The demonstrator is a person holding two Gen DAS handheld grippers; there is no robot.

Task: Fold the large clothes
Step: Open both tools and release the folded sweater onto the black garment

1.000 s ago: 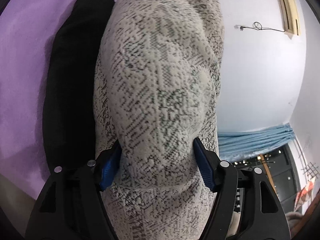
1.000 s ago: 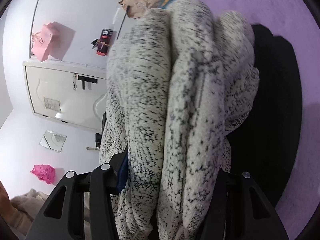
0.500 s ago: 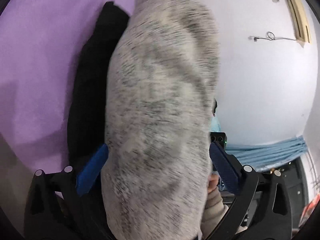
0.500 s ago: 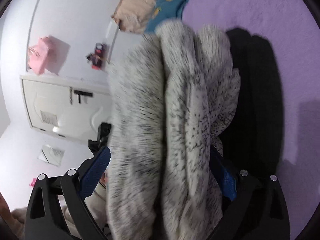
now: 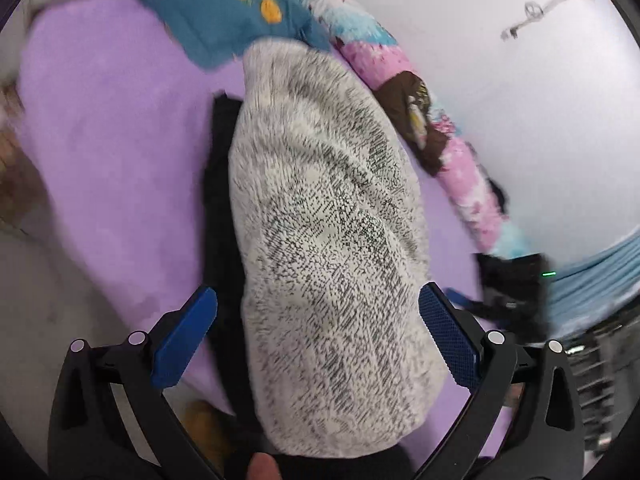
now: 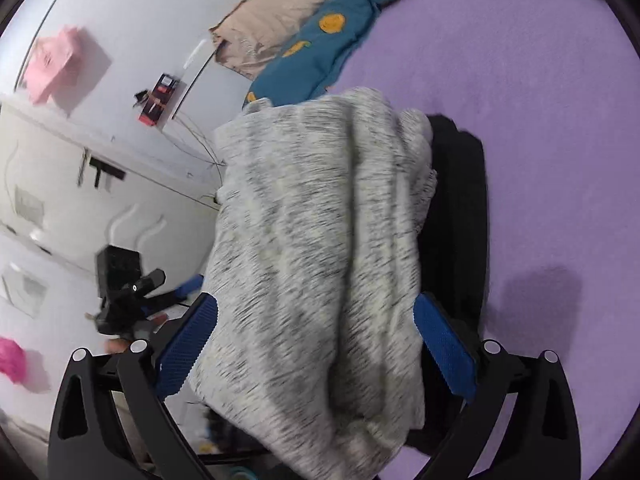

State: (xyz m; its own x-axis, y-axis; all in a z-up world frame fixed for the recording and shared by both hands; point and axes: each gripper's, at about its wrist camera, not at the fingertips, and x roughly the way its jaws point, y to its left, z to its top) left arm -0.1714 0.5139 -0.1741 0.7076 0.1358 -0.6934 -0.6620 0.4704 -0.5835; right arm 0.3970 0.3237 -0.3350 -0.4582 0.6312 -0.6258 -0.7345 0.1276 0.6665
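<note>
A bulky grey-and-white speckled knit garment point(image 5: 332, 248) lies bunched on the purple bed point(image 5: 112, 152), over a black garment point(image 5: 218, 184). My left gripper point(image 5: 318, 320) is open, its blue pads wide apart on either side of the knit. In the right wrist view the same knit garment point(image 6: 320, 240) lies between the fingers of my right gripper point(image 6: 316, 324), which is also open. The black garment point(image 6: 456, 208) shows along its right side.
A teal garment with orange spots point(image 5: 224, 12) and a pink-and-blue printed garment point(image 5: 424, 112) lie at the far edge of the bed by the white wall point(image 5: 520, 100). A beige cloth point(image 6: 272, 24) lies beyond the teal garment point(image 6: 320, 48). The other gripper shows at the left point(image 6: 124, 292).
Both grippers have opened and let go of the knit garment. Both have drawn back, so more of the bed and the far garments shows.
</note>
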